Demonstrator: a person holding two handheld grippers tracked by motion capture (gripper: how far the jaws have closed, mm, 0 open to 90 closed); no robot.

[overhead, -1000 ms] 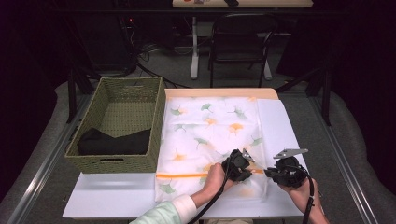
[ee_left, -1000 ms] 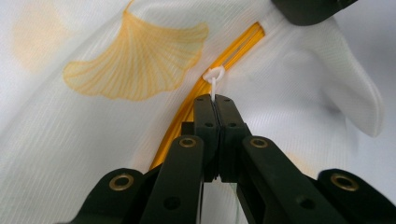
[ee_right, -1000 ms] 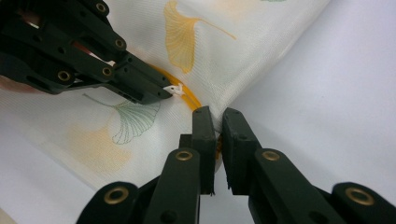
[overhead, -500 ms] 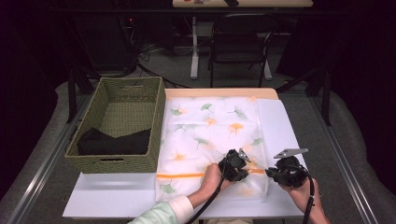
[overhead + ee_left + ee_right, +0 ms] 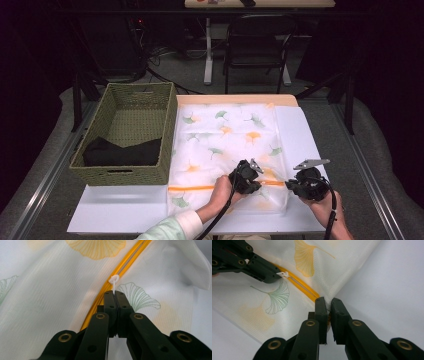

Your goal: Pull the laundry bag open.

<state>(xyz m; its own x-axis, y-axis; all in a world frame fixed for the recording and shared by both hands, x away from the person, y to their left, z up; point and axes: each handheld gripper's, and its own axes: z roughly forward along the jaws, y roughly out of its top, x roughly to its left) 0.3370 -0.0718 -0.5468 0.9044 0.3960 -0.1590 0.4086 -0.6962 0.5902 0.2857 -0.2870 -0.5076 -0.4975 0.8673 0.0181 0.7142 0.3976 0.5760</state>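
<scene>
Little has moved since the earlier frames: the left gripper (image 5: pixel 248 176) has edged slightly left along the zipper, the right gripper (image 5: pixel 300 182) sits where it was.

Basket (image 5: pixel 131 100) at the desk's left: woven olive wicker, rectangular, with a dark folded cloth (image 5: pixel 122 152) lying at its near end. Just right of it, flat on the white desk (image 5: pixel 117 210), lies the mesh bag (image 5: pixel 227 135): thin, translucent white fabric printed with green and orange ginkgo leaves, an orange zipper (image 5: pixel 200 188) running across near its front edge.

Left gripper, high view: low over the zipper line, right of centre. Left gripper view adds detail: jaws pressed together on the small white zipper pull (image 5: pixel 114 281), whose looped tip sticks out past the jaw tips; fine ribbed weave of the fabric is plain here, and a fold stands up at the bag's corner.

Right gripper, high view: at the bag's right edge, grey three-cornered plate on top. Right gripper view (image 5: pixel 327 306): jaws clamped on the bag's edge where the orange zipper ends, fabric pulled into a ridge; the left gripper's black jaws show at upper left on the pull.
</scene>
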